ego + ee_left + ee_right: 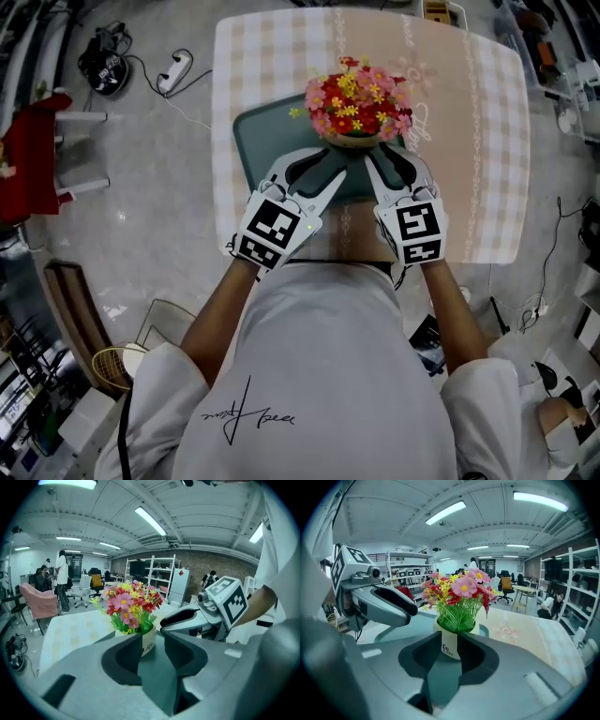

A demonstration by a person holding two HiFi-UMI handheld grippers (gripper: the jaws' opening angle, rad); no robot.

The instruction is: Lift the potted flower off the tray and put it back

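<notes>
Right tongs: narrowly open, tips closed in on either side of the white pot. The pot fills the gap between them and both inner faces sit against its sides, so it reads as a grip low on the pot.

Left tongs: parted a little wider. The pot shows at the gap, pushed toward the tip on this view's left, which covers part of it. A strip of green tray shows between the pot and the other tip. No squeeze here; it holds nothing.

From above, both tongs come in from the person's side and meet under the blooms, tips nearly together, left one at the pot's near-left and right one at its near-right.

Potted flower: upright over the far right part of the dark green tray. Tongs and blooms hide the base, so I cannot tell whether it rests on the tray or hangs just clear.

Pot contents: a tight bunch of red, pink and yellow flowers on green stems, spilling wider than the rim. Dark lettering on the pot's side.

The tray lies on the checked cloth of the surface, toward its near left. Nothing else sits in it.
</notes>
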